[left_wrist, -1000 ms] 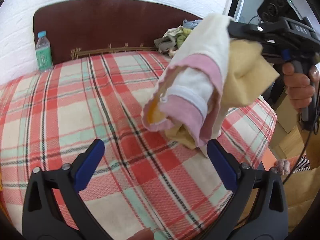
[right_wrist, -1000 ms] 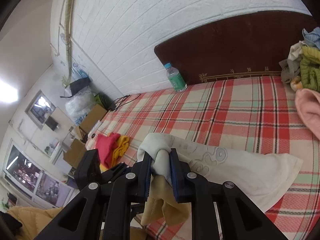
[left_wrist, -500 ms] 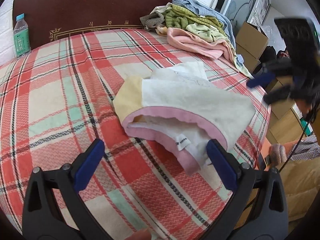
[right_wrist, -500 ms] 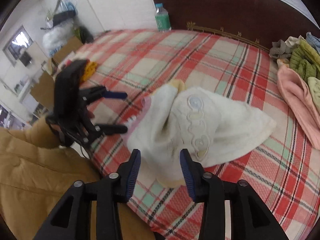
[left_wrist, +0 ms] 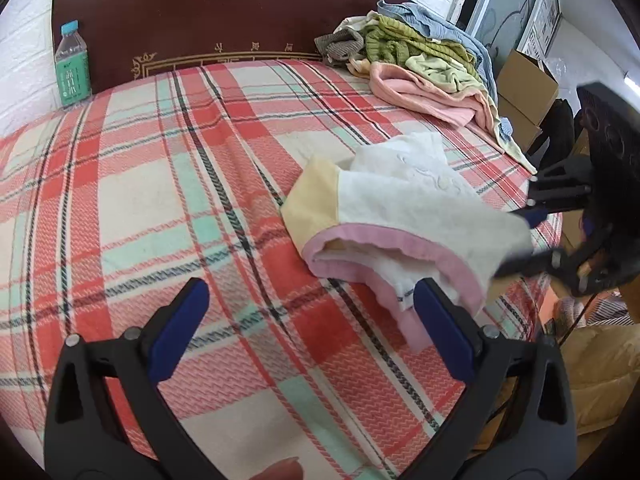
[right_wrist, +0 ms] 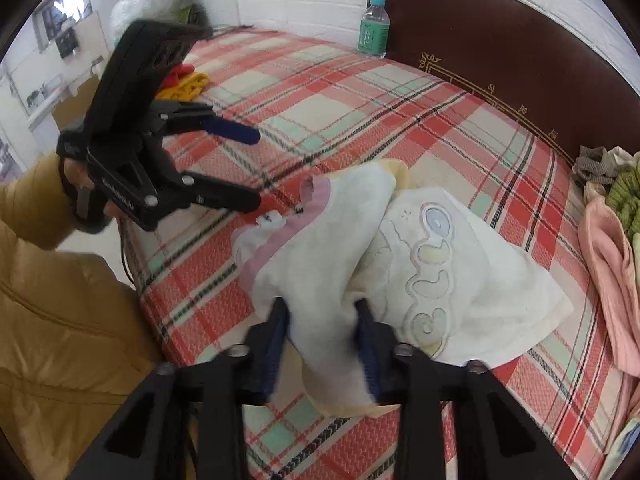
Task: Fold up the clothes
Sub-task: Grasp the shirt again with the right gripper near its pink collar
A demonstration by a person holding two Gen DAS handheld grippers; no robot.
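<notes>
We are at the foot edge of a bed (left_wrist: 168,184) covered in a red, cream and mint plaid blanket. Our left gripper (left_wrist: 308,322) hangs above that near edge with its blue-padded jaws spread wide and nothing between them. Our right gripper (right_wrist: 322,340) has its jaws partly apart, straddling a bunched fold of a white garment (right_wrist: 400,264); the cloth fills the gap, but motion blur means we cannot tell if the pads are pressing it.

The white garment, trimmed in pink and pale yellow with pastel lettering stitched on it, lies crumpled on the blanket close to the bed's foot edge and towards its right side; the part at the right gripper reaches that edge. In the left wrist view the same garment (left_wrist: 404,216) sits just ahead and to the right of the open left jaws, apart from them.

The middle and left of the blanket are bare, open room. At the far right corner, against the dark wooden headboard (left_wrist: 224,16), sits a heap of unfolded clothes (left_wrist: 420,64) in green, blue, pink and cream. A water bottle (left_wrist: 72,66) with a green label stands upright at the far left corner by the headboard. Red and yellow clothes (right_wrist: 184,82) lie at the bed's left edge. Cardboard boxes (left_wrist: 524,92) stand beyond the right side.
</notes>
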